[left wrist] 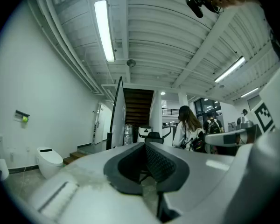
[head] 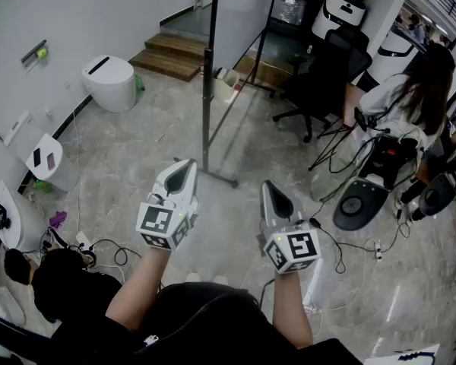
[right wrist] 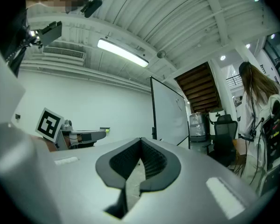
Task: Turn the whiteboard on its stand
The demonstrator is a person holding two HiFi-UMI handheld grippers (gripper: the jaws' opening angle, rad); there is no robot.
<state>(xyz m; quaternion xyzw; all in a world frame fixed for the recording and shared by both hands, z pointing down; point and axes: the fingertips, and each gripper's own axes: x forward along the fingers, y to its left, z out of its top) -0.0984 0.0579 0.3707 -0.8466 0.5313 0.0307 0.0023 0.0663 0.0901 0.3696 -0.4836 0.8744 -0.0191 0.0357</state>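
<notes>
White whiteboard [right wrist: 170,111], face in right gripper view, edge-on in left

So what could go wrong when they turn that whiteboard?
The whiteboard is tall on a narrow stand, so a hard push might tip it. As it swings, it could hit the nearby chair. The left gripper and right gripper are both shut and empty, so they can only nudge it and may slip.

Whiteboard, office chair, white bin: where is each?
whiteboard [right wrist: 170,113], right gripper view, on its white face.
office chair [head: 338,58], head view, on its backrest.
white bin [head: 110,86], head view, on its body.
</notes>
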